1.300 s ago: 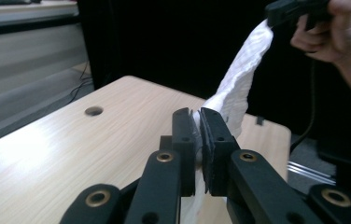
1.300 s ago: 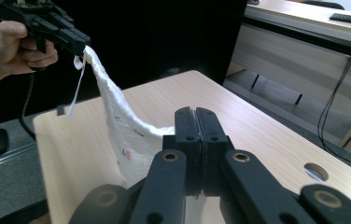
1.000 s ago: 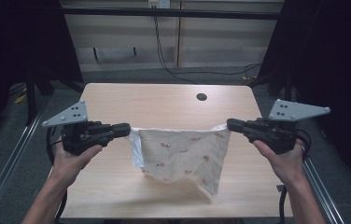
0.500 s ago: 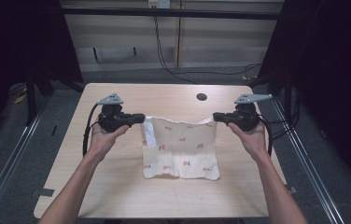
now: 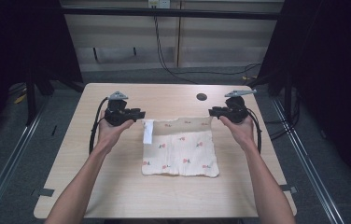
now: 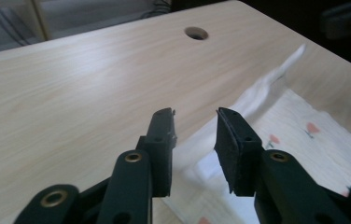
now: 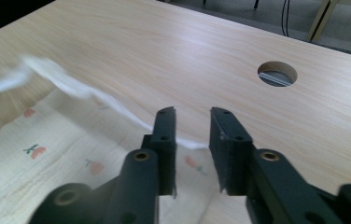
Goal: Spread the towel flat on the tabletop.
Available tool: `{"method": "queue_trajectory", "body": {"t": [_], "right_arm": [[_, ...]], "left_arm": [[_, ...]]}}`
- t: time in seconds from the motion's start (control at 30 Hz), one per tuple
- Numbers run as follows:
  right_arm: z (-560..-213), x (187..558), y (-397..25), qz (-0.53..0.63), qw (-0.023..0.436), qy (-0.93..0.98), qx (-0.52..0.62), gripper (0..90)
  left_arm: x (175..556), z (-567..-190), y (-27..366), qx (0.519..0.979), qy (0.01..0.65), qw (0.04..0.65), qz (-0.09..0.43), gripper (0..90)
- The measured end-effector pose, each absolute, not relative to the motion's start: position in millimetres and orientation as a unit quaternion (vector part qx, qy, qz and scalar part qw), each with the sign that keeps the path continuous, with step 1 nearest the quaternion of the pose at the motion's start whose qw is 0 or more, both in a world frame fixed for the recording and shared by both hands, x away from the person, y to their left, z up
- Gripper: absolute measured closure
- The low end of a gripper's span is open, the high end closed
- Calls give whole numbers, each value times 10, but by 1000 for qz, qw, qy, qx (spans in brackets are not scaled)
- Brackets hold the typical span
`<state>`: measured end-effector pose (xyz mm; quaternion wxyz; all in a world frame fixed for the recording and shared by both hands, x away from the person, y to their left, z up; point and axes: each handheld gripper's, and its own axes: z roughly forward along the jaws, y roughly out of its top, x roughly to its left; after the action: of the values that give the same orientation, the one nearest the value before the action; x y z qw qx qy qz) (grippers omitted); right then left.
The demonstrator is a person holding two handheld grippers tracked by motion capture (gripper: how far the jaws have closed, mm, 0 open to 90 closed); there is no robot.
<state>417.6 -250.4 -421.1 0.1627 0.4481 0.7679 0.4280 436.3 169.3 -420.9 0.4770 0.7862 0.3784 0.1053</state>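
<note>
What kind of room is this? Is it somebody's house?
Probably not a house. It looks like a lab or workshop: a bare wooden table with a cable hole, metal rails on the floor, loose cables and dark curtains.

Black gripper (image 5: 142, 113), brass-ringed screw holes

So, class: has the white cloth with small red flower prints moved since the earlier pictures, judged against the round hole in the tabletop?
Yes. The white flower-print cloth has dropped from hanging between the grippers to lying flat, below the round hole.
</note>
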Motion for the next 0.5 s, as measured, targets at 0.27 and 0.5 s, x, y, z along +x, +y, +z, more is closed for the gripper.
{"method": "queue_trajectory", "body": {"t": [0.27,0.5], "right_arm": [[-4304,3966,-2534,410,140,788,437,605],[-4394,3680,-2549,407,117,801,423,655]], "left_arm": [[4152,-4333,1887,795,368,476,78,650],[3838,-4475,1782,824,329,458,51,668]]}}
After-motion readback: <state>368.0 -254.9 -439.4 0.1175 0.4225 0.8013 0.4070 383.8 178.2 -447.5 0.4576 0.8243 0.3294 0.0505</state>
